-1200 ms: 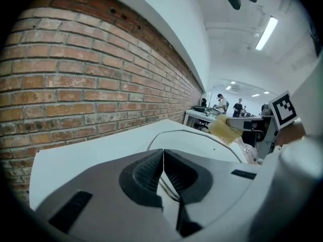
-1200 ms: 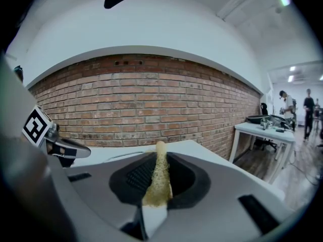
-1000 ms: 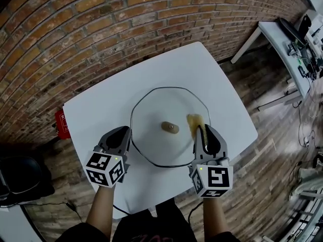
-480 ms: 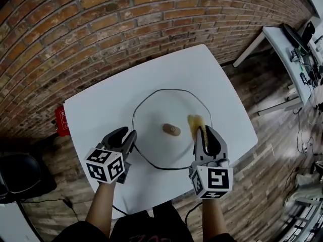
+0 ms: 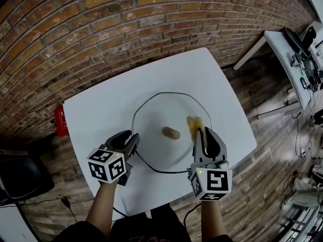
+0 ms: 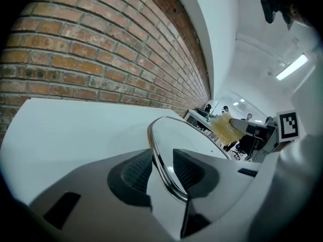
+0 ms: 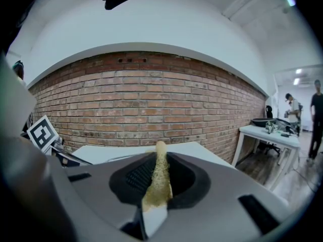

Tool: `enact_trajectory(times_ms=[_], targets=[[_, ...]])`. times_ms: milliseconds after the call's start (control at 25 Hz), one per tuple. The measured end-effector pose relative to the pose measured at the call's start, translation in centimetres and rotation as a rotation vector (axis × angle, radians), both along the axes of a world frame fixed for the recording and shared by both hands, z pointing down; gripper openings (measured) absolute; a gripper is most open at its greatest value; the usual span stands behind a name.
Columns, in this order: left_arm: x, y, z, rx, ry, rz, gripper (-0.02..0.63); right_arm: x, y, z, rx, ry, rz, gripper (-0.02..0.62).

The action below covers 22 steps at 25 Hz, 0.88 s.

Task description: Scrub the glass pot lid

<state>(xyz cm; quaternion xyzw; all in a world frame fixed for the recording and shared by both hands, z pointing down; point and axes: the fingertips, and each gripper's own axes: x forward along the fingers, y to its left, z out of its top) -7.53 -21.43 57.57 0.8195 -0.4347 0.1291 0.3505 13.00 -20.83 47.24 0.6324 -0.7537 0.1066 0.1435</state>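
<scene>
The round glass pot lid with a metal rim and brown knob lies flat, knob up, on the white table, nearer its front edge. The left gripper has just been opening its jaws; they stand wide apart astride the lid's left rim, not pressing it. The right gripper is clamped on a yellow scrubbing sponge over the lid's right part
</scene>
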Motion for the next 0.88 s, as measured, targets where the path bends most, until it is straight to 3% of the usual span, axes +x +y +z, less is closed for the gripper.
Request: enact_trajectory(times_ms=[240, 680, 880], targets=[[-0.1, 0.1, 0.5, -0.014, -0.015, -0.008, 0.107, -1.3, -1.0, 0.1, -0.006, -0.024, -0.022, 0.058], [-0.1, 0.2, 0.4, -0.020, -0.005, -0.018, 0.098, -12.1, -5.1, 2.6, -0.089, -0.101, -0.211, 0.058], [-0.2, 0.2, 0.5, -0.024, -0.009, -0.019, 0.098, -13.9, -5.7, 4.7, -0.147, -0.100, -0.237, 0.058]])
